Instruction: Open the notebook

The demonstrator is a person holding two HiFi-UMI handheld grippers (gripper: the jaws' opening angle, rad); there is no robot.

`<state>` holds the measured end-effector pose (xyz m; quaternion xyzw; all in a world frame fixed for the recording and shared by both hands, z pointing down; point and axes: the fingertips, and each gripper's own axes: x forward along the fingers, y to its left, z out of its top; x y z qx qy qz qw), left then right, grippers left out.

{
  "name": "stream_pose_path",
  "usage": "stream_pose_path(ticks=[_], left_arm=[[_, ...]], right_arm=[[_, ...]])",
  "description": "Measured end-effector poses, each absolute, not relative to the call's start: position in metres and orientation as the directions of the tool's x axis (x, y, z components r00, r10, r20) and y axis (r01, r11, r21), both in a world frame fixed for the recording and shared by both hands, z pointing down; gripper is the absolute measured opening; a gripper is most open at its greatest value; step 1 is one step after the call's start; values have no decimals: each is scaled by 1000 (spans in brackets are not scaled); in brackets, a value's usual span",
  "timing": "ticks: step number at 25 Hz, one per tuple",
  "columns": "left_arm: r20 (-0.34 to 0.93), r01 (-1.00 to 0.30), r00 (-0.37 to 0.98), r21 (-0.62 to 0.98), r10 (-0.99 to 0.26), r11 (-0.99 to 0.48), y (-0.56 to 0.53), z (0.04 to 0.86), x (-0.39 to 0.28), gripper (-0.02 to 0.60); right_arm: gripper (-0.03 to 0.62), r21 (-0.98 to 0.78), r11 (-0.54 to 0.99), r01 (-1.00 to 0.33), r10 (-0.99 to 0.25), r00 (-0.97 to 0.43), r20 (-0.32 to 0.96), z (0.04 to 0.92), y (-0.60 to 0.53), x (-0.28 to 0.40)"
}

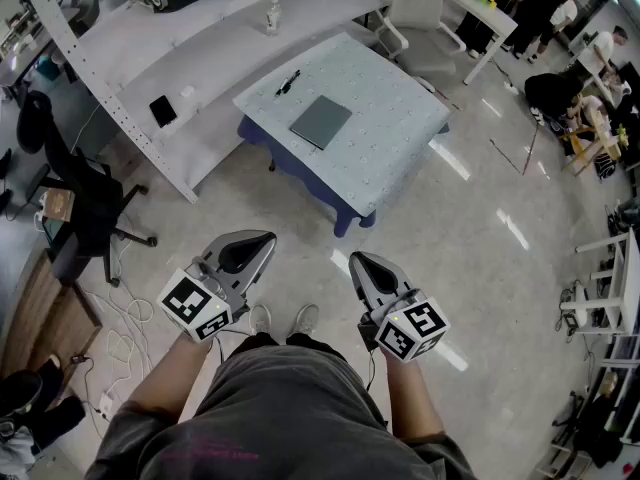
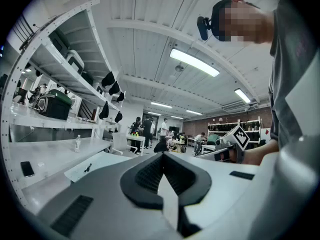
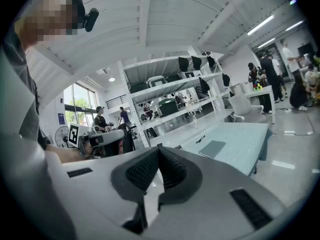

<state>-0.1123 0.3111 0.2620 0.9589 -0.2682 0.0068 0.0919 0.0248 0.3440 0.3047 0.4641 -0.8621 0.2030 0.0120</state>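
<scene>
Fingers of my left gripper (image 1: 262,240) were pressed together with nothing between them; the right gripper (image 1: 360,260) was the same, closed and empty. I saw both held low over the floor, well apart from the table (image 1: 395,143) at 12 o'clock. The notebook (image 1: 321,121) lay flat near the table's middle, closed, thin, with a plain grey cover, skewed to the table's edges. A black pen (image 1: 288,82) lay at its 11 o'clock, not touching it.

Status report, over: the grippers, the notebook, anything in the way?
Left gripper and right gripper both shut, empty, well short of the table. Notebook closed, flat on it. Pen lies apart from it; nothing on its cover.
</scene>
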Motion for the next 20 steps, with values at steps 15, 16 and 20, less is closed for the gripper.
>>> stream_pose_path(ticks=[15, 16, 20], left_arm=[[61, -524, 851, 172, -522, -834, 309, 264, -119, 0], [60, -523, 851, 172, -521, -835, 308, 264, -119, 0], [63, -525, 850, 169, -523, -834, 306, 265, -118, 0]], right_arm=[[3, -357, 481, -800, -793, -571, 211, 310, 336, 16], [3, -360, 481, -800, -794, -571, 209, 310, 334, 16], [3, -364, 485, -795, -790, -577, 208, 311, 331, 16]])
